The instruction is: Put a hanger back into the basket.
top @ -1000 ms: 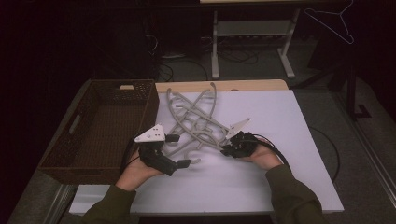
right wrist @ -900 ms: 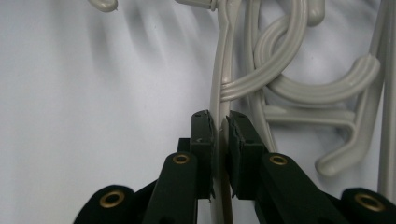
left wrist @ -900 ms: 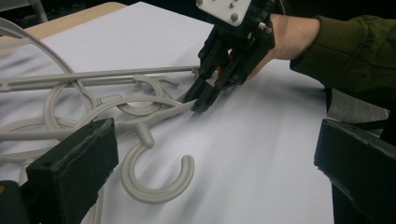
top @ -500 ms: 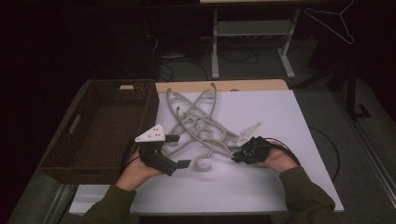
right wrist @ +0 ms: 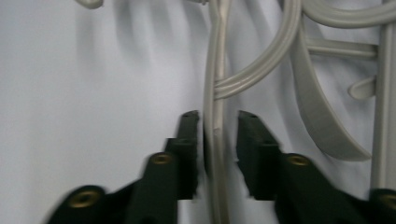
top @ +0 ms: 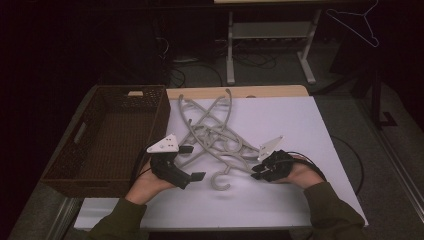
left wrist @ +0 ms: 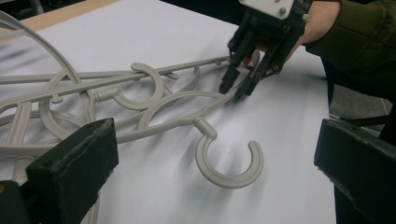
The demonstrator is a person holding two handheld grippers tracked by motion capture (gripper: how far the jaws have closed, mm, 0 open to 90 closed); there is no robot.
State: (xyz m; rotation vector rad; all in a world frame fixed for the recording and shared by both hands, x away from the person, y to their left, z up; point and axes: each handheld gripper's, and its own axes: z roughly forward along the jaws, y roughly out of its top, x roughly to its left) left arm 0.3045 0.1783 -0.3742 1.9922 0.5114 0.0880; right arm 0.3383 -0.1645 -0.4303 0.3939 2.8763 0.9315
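A tangle of grey plastic hangers (top: 210, 130) lies mid-table. One hanger's hook (top: 220, 181) sticks out toward the front; it is also in the left gripper view (left wrist: 229, 175). My right gripper (top: 257, 172) sits at that hanger's right end, and its jaws have just been opening. In the right gripper view the gripper (right wrist: 218, 116) straddles the thin hanger arm (right wrist: 215, 93) without pinching it. My left gripper (top: 194, 162) rests wide open at the pile's left front. Its view looks across the hook to the right gripper (left wrist: 236, 91).
A dark wicker basket (top: 67, 165) stands at the left edge of the white table sheet (top: 300, 130). Beyond the table are a metal stand (top: 270, 30) and cables on the floor. A wire hanger (top: 357, 25) hangs at the far right.
The right hand slid to the right, dragging one hanger out of the pile so that its hook lies nearer the front. Its jaws then parted. The left hand stayed put.
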